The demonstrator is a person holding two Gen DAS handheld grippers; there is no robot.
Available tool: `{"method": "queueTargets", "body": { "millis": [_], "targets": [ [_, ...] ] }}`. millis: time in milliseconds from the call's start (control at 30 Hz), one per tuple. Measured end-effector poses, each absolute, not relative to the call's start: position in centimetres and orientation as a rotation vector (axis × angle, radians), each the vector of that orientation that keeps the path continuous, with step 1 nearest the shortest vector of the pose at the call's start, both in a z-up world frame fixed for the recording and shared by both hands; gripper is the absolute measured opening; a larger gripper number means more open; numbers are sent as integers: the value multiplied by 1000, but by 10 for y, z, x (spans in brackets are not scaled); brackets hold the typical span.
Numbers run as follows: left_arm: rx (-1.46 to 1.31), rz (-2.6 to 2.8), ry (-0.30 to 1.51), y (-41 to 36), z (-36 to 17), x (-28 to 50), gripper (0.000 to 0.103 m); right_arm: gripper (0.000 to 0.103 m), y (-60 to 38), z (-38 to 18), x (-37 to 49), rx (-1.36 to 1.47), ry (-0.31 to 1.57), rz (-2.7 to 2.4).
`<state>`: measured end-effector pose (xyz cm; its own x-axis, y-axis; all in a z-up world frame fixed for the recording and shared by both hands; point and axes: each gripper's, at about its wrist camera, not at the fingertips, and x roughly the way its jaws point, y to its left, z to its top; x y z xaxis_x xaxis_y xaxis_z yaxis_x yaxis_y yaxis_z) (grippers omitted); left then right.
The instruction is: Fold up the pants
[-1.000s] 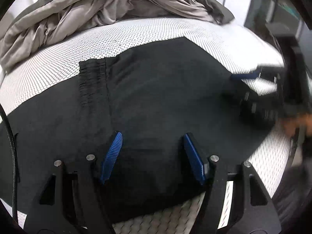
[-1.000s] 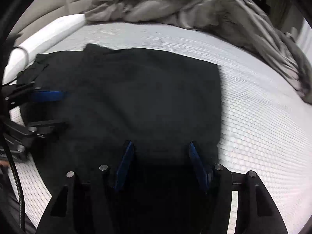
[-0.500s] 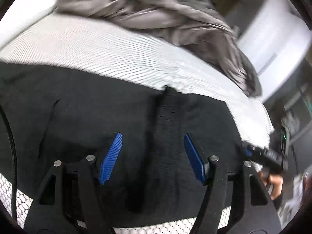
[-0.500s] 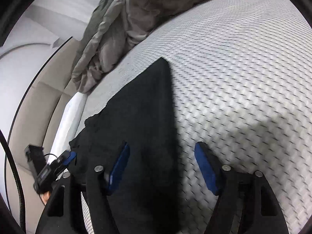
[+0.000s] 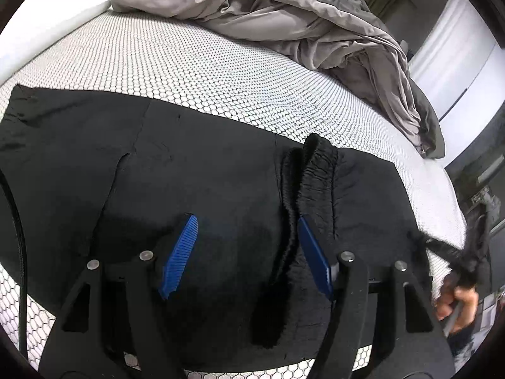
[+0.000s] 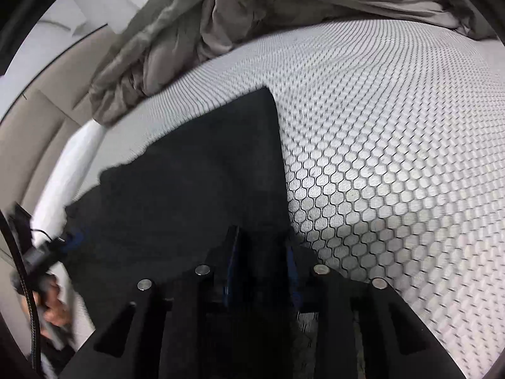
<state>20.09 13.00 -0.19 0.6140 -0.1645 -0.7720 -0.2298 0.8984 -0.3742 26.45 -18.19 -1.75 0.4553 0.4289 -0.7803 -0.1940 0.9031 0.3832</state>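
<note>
The right gripper (image 6: 260, 262) blurs darkly against the pants (image 6: 202, 183), its jaws indistinct.

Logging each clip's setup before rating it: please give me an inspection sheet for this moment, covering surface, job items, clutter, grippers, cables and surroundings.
Surface: bed with white honeycomb-patterned cover, bare where the clothing does not lie.
Job's things: black pants spread flat; ribbed waistband bunched into a raised ridge.
Clutter: crumpled grey duvet at the far side of the bed.
Grippers: left gripper open over the pants, holding nothing; right gripper narrowed at the pants' edge, grip on the cloth not clear.
Cables: black cable along the left-wrist view's left edge.
Surroundings: beige padded headboard; white pillow.
</note>
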Motion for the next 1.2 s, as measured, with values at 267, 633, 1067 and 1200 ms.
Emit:
{"method": "queueTargets", "body": {
  "millis": [267, 633, 1067, 1200],
  "targets": [
    [-492, 104, 926, 149, 2, 181, 63, 79, -173, 30, 217, 217, 906, 363],
    [-441, -197, 961, 113, -3, 166, 53, 81, -200, -11, 199, 409, 1000, 439],
    [-268, -196, 1028, 80, -11, 167, 37, 9, -193, 13, 194, 424, 958, 562],
    [-217, -209, 1035, 75, -8, 157, 37, 19, -200, -32, 204, 394, 1123, 455]
  ]
}}
